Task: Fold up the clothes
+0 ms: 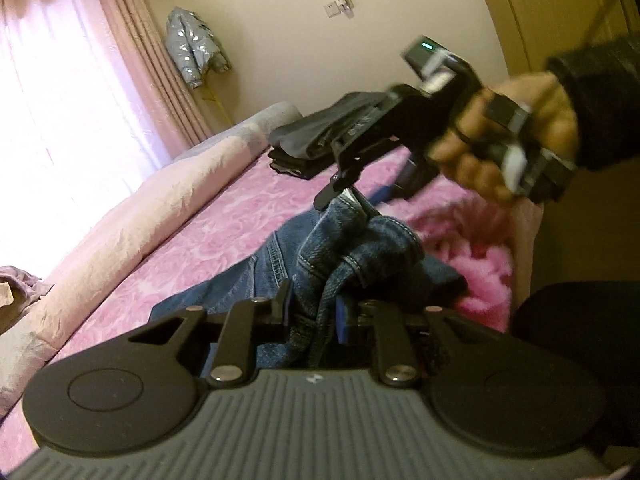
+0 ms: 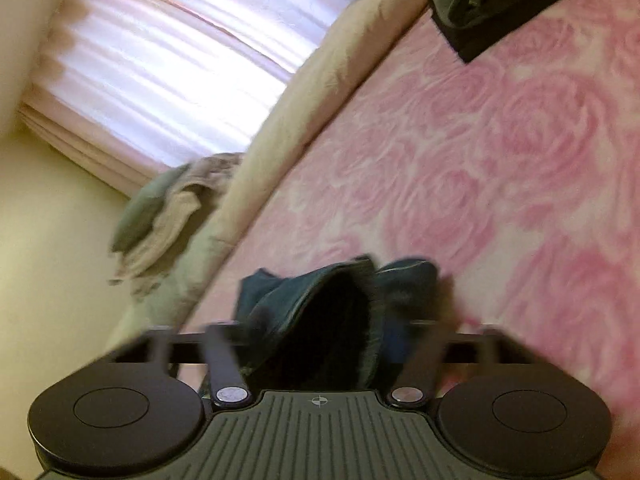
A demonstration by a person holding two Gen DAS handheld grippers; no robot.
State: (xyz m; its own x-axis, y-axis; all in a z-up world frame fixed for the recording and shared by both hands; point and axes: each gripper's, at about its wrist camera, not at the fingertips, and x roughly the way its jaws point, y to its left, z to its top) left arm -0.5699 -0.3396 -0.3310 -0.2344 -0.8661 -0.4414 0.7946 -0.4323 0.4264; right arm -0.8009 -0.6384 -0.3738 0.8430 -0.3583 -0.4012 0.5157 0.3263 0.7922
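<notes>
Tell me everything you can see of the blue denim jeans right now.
The blue denim jeans are mid-blue with pale stitched seams and a belt loop, bunched and lifted off the pink rose-patterned bedspread. The left claw is shut on a gathered fold; the right claw pinches another bunched part. The rest trails crumpled onto the bed.

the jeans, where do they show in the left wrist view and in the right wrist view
Left wrist view: the jeans sit low in the centre, bunched between the left gripper fingers.
Right wrist view: jeans low in the centre, blurred, at the right gripper.
Shared landmark: the dark folded pile on the pink bedspread.
</notes>
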